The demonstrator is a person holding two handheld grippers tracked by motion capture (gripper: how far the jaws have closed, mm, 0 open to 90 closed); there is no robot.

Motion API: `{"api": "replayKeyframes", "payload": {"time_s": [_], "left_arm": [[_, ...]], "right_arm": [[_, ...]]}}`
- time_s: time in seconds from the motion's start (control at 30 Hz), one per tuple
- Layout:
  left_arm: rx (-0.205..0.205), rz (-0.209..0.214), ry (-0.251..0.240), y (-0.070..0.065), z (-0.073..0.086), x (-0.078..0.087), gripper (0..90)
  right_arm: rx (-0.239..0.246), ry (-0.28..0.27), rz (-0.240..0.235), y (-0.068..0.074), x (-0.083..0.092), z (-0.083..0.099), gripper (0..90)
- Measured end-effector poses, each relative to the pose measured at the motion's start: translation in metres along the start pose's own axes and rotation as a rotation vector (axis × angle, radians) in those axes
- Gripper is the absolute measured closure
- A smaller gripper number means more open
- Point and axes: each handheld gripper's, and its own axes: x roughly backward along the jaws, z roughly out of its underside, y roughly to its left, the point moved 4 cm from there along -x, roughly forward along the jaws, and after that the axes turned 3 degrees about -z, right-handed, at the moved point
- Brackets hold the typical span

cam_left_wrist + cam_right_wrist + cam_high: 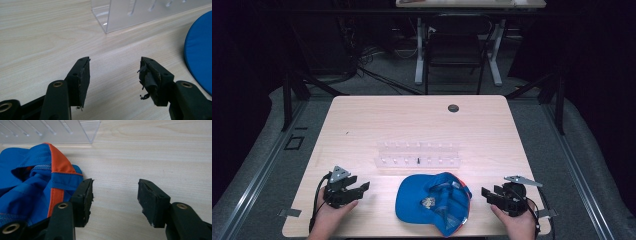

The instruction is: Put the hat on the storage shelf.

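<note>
A blue cap with orange trim (434, 202) lies upside down near the front edge of the wooden table (412, 117); its brim (200, 47) shows in the left gripper view and its crown (37, 185) in the right gripper view. My left gripper (362, 189) rests left of the cap, open, with only bare wood between its jaws (113, 75). On the cap's other side my right gripper (486, 194) is also open and holds nothing (115, 197). Each gripper is held by a hand and points toward the cap.
A clear plastic rack (418, 154) with several pegs stands just behind the cap, its corners seen close by (125, 15) (50, 131). A dark round grommet (453, 108) sits near the table's far edge. A chair (457, 45) and another desk stand beyond on the floor.
</note>
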Motion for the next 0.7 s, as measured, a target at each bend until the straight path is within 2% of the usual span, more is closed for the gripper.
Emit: {"api": "replayKeyframes", "payload": {"time_s": [0.07, 0.13, 0.2, 0.27, 0.37, 0.7], "left_arm": [[0.003, -0.002, 0.006, -0.001, 0.001, 0.000, 42.3], [-0.001, 0.000, 0.015, -0.002, 0.002, 0.001, 43.2], [-0.008, 0.006, 0.019, -0.003, 0.004, 0.002, 43.2], [-0.016, 0.004, 0.023, -0.004, 0.005, 0.003, 43.8], [-0.021, 0.013, 0.026, -0.005, 0.006, 0.004, 44.3], [-0.015, 0.022, 0.022, -0.007, 0.007, 0.005, 44.3]], "right_arm": [[-0.008, 0.011, -0.003, 0.001, 0.000, 0.001, 47.7], [-0.018, 0.036, -0.036, 0.004, 0.001, 0.002, 50.2], [-0.010, 0.039, -0.044, 0.005, 0.001, 0.002, 50.2], [-0.021, 0.052, -0.073, 0.008, 0.000, 0.000, 50.1], [-0.025, 0.062, -0.092, 0.011, -0.002, -0.001, 50.1], [-0.016, 0.076, -0.130, 0.022, -0.003, -0.002, 50.1]]}}
